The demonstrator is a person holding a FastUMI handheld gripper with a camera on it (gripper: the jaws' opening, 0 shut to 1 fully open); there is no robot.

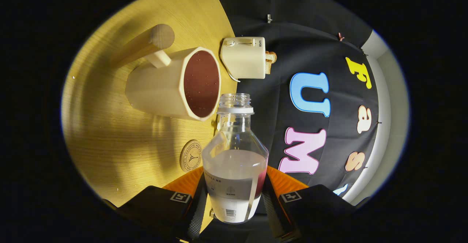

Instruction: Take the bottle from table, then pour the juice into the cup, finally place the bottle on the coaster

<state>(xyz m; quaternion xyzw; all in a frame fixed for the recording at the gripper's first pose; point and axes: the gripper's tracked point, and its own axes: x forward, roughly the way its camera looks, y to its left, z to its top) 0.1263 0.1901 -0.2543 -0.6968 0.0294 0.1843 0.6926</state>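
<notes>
My gripper [234, 199] is shut on a clear uncapped bottle [234, 155], both fingers pressing its labelled lower body. The whole view is rolled sideways, so the bottle is tilted with its open mouth [234, 100] close to the rim of a cream octagonal cup [172, 83]. The cup stands on the wooden table [109, 137] and holds dark red juice [201, 83]. A little red liquid shows along one side inside the bottle. A round cork coaster [190, 156] lies on the table beside the bottle, nearer the fingers than the cup.
A cream toaster [244, 57] with a slice of bread in it stands beyond the cup near the table's edge. A wooden cylinder [146, 43], perhaps the cup's handle, sticks out behind the cup. The booth's black cloth wall is past the table edge.
</notes>
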